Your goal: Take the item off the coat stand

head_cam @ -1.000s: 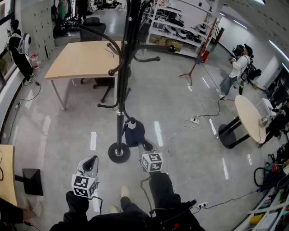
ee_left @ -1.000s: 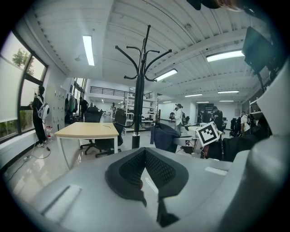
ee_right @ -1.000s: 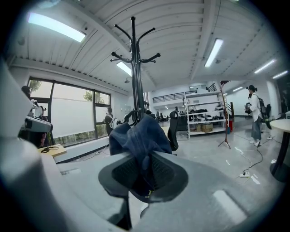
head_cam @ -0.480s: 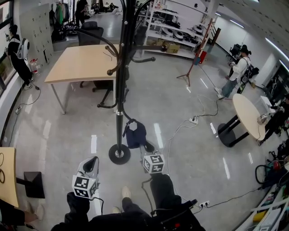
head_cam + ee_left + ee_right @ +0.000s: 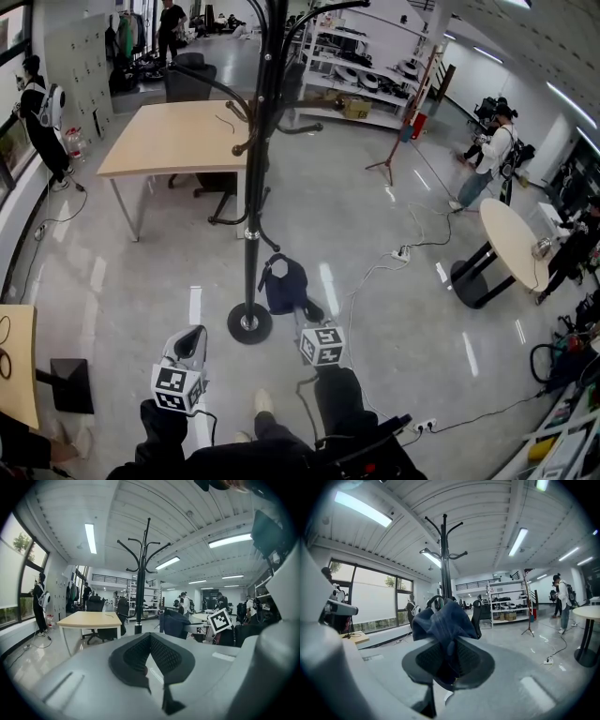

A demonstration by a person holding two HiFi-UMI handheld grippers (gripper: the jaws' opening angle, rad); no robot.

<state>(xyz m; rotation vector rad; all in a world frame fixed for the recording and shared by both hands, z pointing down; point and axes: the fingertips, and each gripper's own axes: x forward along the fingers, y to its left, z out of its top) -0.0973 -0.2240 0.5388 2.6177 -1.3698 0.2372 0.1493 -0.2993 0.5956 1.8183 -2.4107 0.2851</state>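
The black coat stand (image 5: pixel 255 159) rises from a round base (image 5: pixel 248 323) on the grey floor, its hooks bare. A dark blue cloth bag (image 5: pixel 283 284) with a black handle hangs just right of the pole, apart from it. My right gripper (image 5: pixel 306 314) is shut on the bag's lower edge. In the right gripper view the blue cloth (image 5: pixel 440 620) bunches between the pads (image 5: pixel 466 660), with the stand (image 5: pixel 445 559) behind it. My left gripper (image 5: pixel 191 335) hovers left of the base, shut and holding nothing (image 5: pixel 150 644). The left gripper view also shows the bag (image 5: pixel 176 623) beside the stand (image 5: pixel 139 588).
A wooden table (image 5: pixel 173 136) with an office chair stands behind the coat stand. A round table (image 5: pixel 516 239) and a power strip with cables (image 5: pixel 403 251) lie to the right. Shelves (image 5: pixel 366 66), a tripod (image 5: pixel 398 141) and several people stand farther off.
The right gripper and the bag have drawn a little away from the pole, toward me. The left gripper has shifted only slightly.
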